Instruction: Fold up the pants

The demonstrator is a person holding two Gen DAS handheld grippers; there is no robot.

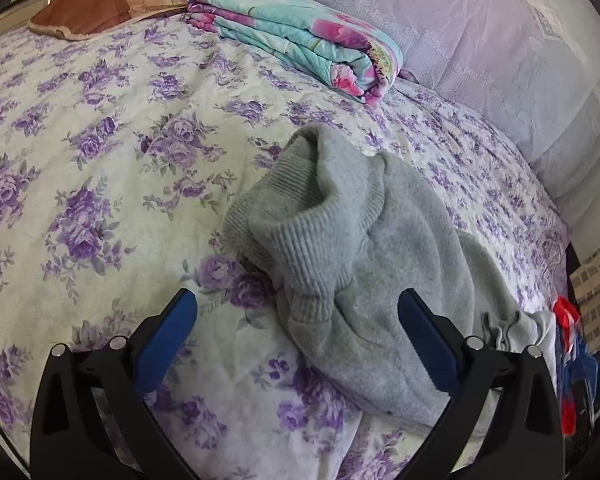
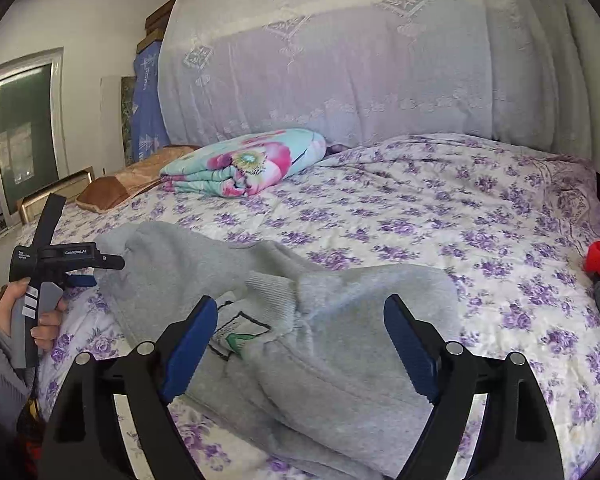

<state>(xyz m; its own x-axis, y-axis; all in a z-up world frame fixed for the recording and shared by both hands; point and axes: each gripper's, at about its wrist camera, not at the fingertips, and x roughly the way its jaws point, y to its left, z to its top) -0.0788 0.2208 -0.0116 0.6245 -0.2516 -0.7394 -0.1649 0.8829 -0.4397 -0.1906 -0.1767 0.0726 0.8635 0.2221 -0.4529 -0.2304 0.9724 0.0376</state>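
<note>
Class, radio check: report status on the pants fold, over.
Left gripper open, right gripper open, nothing held. Grey sweatpants bunched on the floral bedspread, not folded flat yet. Folded floral quilt well clear behind.

A folded blue and pink blanket (image 1: 300, 40) lies near the top of the picture on the purple flower bedspread (image 1: 100, 160). A brown pillow (image 1: 100, 8) sits upper left. A lacy white cover (image 2: 340, 72) fills the back.
</note>
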